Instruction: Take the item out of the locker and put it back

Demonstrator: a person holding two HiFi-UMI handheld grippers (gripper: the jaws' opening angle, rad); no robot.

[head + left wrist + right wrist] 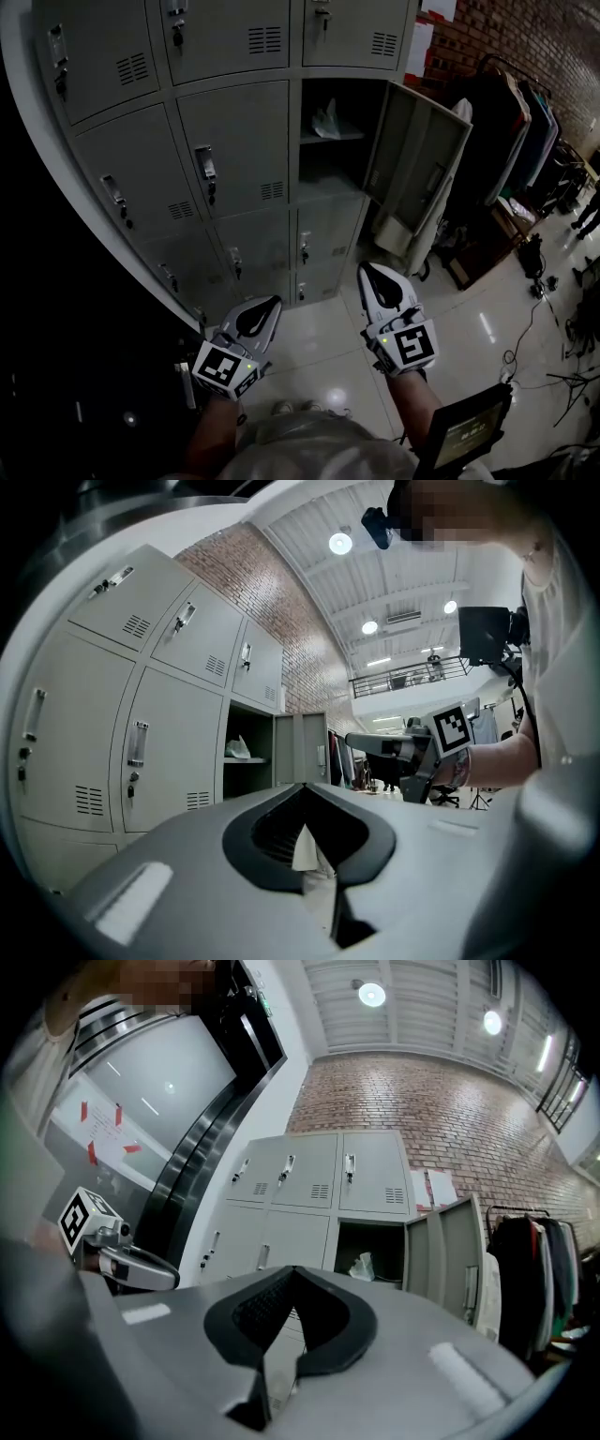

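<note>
The item, a crumpled white plastic bag [330, 122], lies on the shelf of the open locker [333, 89]; it also shows as the bag [238, 749] and the bag [362, 1267] in the two gripper views. The locker's grey door [417, 169] stands swung out to the right. Both grippers hang low in front of the lockers, well short of the open compartment. My left gripper [272, 302] has its jaws shut with nothing between them, and its tips [305, 786] meet. My right gripper [367, 270] is likewise shut and empty, its tips [295, 1269] closed together.
Closed grey lockers [234, 159] fill the wall left of and below the open one. A clothes rack [525, 131] with dark garments stands right of the door. Cables [534, 309] trail over the glossy floor, and a small screen [469, 427] sits by my right arm.
</note>
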